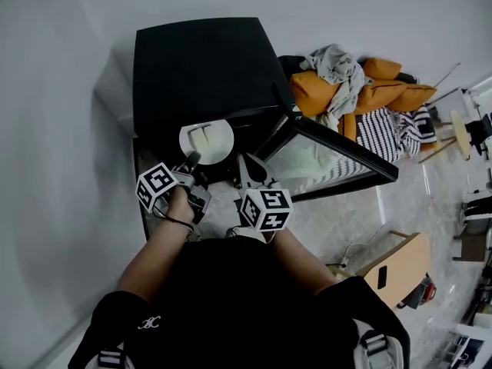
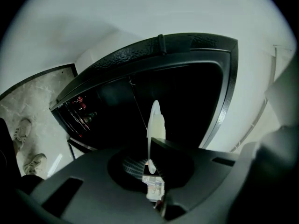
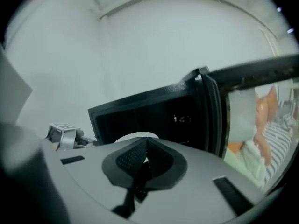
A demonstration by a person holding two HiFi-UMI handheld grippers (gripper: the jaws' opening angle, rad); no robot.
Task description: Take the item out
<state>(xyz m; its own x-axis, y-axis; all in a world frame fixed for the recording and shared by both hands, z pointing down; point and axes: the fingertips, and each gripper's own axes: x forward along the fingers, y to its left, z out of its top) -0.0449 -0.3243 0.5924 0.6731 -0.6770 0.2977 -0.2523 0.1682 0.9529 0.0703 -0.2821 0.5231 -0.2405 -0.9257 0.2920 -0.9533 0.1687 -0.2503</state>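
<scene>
Plate (image 1: 206, 141) at mouth of open black oven (image 1: 200, 68), rim clamped in left tongs (image 1: 193, 160); right tongs (image 1: 247, 167) closed together, empty, just beside it.

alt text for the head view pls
Seen from above, a person's left tool grips a white plate by its rim at the mouth of an open black oven. The right tool hovers beside it, shut and empty.
</scene>
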